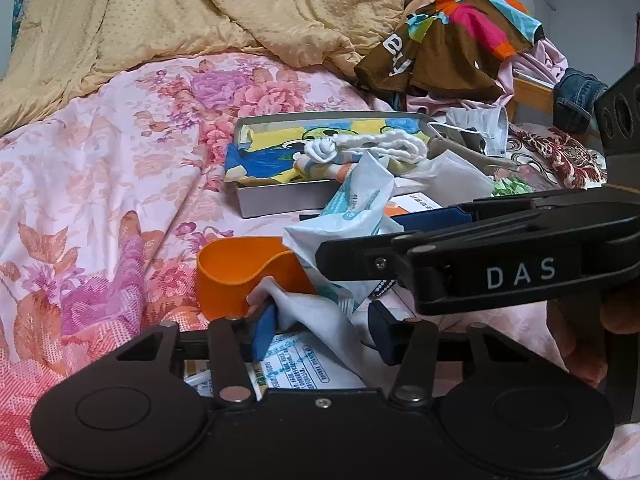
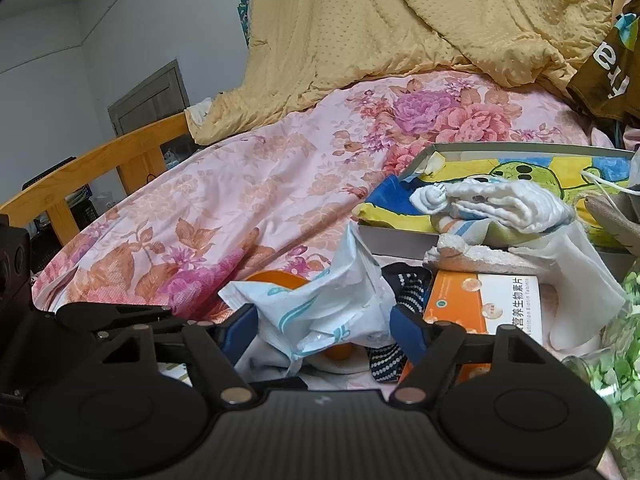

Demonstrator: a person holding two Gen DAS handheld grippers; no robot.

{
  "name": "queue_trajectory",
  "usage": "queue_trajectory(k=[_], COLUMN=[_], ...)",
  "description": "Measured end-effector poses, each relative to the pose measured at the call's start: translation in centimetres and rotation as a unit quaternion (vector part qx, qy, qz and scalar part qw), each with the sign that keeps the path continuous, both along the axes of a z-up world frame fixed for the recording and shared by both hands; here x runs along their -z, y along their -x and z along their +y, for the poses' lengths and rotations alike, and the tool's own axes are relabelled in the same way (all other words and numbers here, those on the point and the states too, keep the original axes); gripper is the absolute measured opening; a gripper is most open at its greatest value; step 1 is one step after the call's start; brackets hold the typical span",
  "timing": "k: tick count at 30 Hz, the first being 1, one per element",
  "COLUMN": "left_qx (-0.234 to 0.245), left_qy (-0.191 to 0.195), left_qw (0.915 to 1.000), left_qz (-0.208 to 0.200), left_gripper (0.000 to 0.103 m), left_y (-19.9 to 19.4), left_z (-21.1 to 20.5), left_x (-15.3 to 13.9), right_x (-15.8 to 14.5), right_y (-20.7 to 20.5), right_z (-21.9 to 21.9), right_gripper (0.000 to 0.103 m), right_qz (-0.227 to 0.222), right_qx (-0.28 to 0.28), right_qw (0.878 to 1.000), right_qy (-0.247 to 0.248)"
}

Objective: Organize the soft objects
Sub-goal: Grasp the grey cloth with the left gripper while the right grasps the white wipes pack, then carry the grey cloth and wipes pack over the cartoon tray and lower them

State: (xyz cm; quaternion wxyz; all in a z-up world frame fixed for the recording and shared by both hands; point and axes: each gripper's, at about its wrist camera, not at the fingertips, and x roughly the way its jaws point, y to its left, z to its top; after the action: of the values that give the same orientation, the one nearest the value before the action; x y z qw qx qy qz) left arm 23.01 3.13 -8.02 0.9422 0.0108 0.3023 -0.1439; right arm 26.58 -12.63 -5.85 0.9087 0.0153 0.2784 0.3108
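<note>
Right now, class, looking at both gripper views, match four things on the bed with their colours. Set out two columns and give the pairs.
Things:
1. cup
2. quilt
3. tray
4. bedsheet

Colours:
A. grey
B. pink floral
C. orange
D. tan yellow

Pairs: 1-C, 2-D, 3-A, 4-B

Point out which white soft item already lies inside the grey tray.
The ribbed white sock, lying on the cartoon cloth in the tray; the crinkled white packet lies outside.
</note>
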Motion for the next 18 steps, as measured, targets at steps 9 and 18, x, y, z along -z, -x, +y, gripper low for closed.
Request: queue_trajectory(k=[9,18], left_qx=[-0.009,-0.020], left_qy=[-0.008,-0.024], left_qw=[0.9999,0.9995], left_qz=[-0.001,-0.008], left_gripper=[0.033,0.022], left_y=[0.07,0.71], left_z=[0.03,-0.45], left_x=[-0.04,-0.46], right_x=[0.20,0.22], right_y=[-0.07,-0.14], right_z=[0.16,0.08], right_gripper=[0.062,0.057], right_qz=[0.001,0.006], right_qx=[0.010,0.018], right_qw=[1.000,1.000], right_qy=[0.015,0.017])
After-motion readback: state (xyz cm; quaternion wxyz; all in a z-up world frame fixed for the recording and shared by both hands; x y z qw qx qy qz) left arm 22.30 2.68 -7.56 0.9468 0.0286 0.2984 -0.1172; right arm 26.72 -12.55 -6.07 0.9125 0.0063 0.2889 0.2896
